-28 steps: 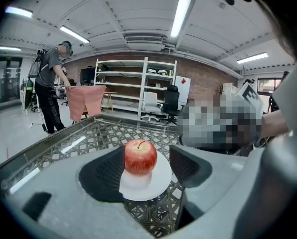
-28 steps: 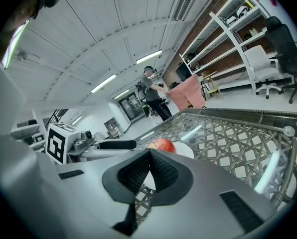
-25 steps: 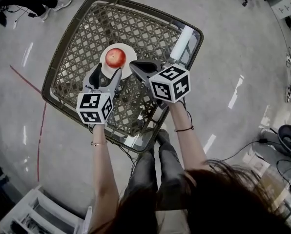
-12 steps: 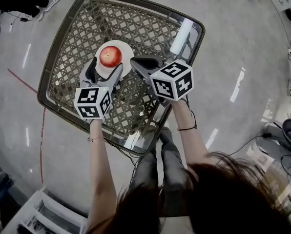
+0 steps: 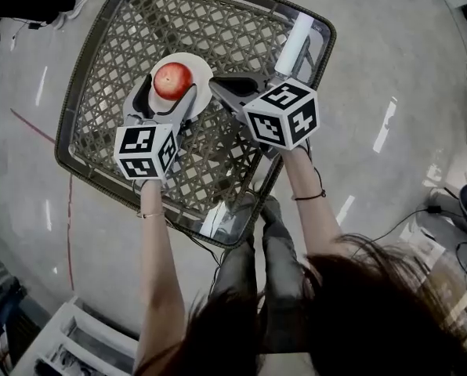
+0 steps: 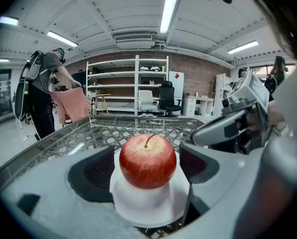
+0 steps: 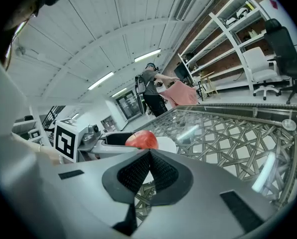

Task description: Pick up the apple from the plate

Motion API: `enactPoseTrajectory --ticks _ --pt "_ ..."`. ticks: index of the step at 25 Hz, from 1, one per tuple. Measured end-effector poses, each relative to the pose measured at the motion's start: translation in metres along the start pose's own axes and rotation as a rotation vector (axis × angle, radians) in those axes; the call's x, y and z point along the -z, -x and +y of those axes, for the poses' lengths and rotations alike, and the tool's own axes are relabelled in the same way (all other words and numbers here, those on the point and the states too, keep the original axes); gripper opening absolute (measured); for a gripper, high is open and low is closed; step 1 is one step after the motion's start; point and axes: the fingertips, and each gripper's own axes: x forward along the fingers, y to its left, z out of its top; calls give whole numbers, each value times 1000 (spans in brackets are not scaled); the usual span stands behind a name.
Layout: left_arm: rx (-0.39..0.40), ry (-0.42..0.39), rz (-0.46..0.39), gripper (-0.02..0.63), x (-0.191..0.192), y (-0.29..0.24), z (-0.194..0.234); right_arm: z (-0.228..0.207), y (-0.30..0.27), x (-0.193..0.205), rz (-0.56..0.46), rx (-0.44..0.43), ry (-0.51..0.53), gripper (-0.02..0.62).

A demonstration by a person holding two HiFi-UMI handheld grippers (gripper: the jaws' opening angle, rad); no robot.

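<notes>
A red apple [image 5: 173,78] sits on a small white plate [image 5: 196,67] on the lattice table top. My left gripper [image 5: 168,92] is open, one finger on each side of the apple. In the left gripper view the apple [image 6: 148,161] stands upright on the plate [image 6: 148,208] between the dark pads [image 6: 95,171], with a gap showing on both sides. My right gripper [image 5: 216,86] is shut and holds nothing. Its tip lies just right of the plate. In the right gripper view its jaws [image 7: 149,156] meet, and the apple [image 7: 141,139] shows beyond them.
The table [image 5: 241,37] is a woven lattice under glass with a raised rim. A white cylinder [image 5: 295,47] lies at its far right edge. A person [image 6: 44,96] stands past the table's far side, before shelves. A white crate [image 5: 69,343] is on the floor at lower left.
My left gripper has moved forward and its jaws have spread wider, so its fingers now flank the apple. The right gripper has drifted slightly forward beside the plate, still shut.
</notes>
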Motion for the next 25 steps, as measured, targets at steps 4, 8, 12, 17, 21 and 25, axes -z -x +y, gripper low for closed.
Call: enactPoseTrajectory --ticks 4,8,12,17,21,25 --pt "10 -15 14 402 4 -5 2 -1 -5 3 4 0 4 9" --pt "20 -31 26 402 4 -10 2 -3 -9 0 5 -2 12 9" --pt "26 -42 26 402 3 -12 1 -3 -9 -3 4 -2 20 9" --pt "32 -66 43 400 5 -14 -2 -3 -8 -6 -5 0 25 9" --pt "31 -88 59 400 5 -16 -1 -3 -8 -6 -5 4 22 9" --pt "31 -88 60 400 5 -15 -1 -3 -8 -5 -1 4 20 9"
